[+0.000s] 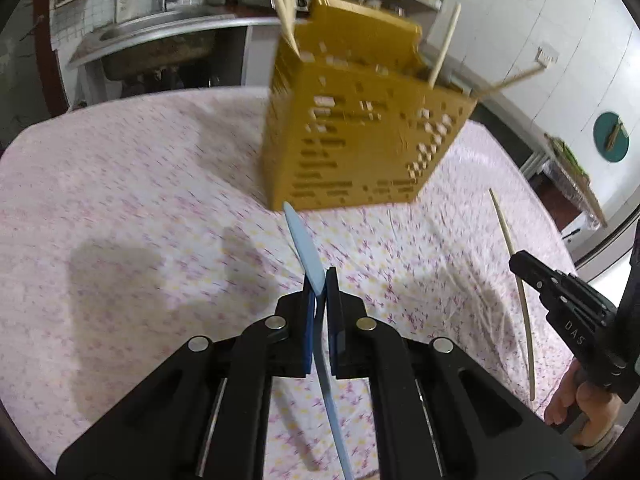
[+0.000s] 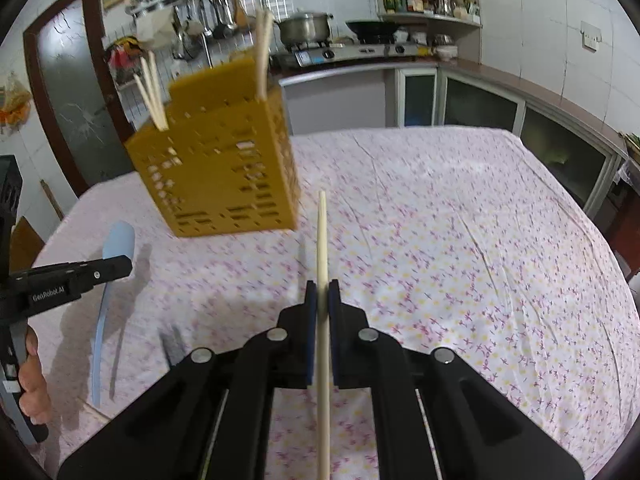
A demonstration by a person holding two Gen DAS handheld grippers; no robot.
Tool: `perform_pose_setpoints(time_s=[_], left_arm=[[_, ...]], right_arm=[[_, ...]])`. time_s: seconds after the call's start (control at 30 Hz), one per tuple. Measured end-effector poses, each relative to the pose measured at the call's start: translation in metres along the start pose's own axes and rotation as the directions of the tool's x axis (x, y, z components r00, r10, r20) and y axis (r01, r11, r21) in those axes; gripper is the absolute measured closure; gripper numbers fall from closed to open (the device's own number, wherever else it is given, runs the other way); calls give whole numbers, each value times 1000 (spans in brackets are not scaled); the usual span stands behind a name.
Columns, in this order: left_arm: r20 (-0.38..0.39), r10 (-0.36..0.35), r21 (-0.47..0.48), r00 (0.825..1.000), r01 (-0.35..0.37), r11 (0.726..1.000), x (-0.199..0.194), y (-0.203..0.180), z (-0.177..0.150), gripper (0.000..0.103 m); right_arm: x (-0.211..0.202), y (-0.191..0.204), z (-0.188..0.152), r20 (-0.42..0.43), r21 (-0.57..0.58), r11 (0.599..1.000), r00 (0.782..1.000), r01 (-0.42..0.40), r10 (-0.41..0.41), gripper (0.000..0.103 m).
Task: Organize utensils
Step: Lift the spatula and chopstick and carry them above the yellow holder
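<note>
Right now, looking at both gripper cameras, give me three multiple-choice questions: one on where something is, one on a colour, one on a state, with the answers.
1. Where is the yellow utensil holder?
A. on the flowered tablecloth
B. on the stove
C. in the sink

2. What colour is the spoon in the left gripper?
A. red
B. light blue
C. green

3. What is the state of the right gripper?
A. wide open over the cloth
B. shut on nothing
C. shut on a wooden chopstick

Answers: 1 A, the holder stands on the cloth, ahead of both grippers. 2 B, the bowl and handle on either side of the pads are pale blue. 3 C, the pads press on the stick from both sides.
</note>
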State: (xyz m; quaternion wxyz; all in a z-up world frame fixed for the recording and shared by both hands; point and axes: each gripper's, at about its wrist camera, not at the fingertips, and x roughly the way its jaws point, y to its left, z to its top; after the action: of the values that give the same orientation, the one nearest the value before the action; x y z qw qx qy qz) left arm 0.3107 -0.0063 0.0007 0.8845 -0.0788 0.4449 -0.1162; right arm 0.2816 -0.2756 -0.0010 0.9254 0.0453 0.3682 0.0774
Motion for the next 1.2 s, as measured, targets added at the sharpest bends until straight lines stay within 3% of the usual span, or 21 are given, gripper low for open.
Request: perform_pose_setpoints(time_s=[0.33,0.6,0.8,1.0,1.2], left_arm=[[175,-23,74,984,10,997,-70,2,2,99],[240,-58,96,969,36,995,-103,-2,11,99],[308,-58,141,949,15,990,-114,-18,19,99],[359,-67,176,931,3,984,-118,-29,27,99],[403,-67,190,913,-12,982,-117,-33,40,99]], right_arm=[[-40,15,9,147,23,996,986,-82,78,97],[-62,18,18,232,38,991,966,-126,114,97],[-74,17,28,312,43,985,939,-166,145,97],[-85,12,38,432,51,975,885,-217,174,97],[-82,11,50,475,43,976,864,-214,168,97]])
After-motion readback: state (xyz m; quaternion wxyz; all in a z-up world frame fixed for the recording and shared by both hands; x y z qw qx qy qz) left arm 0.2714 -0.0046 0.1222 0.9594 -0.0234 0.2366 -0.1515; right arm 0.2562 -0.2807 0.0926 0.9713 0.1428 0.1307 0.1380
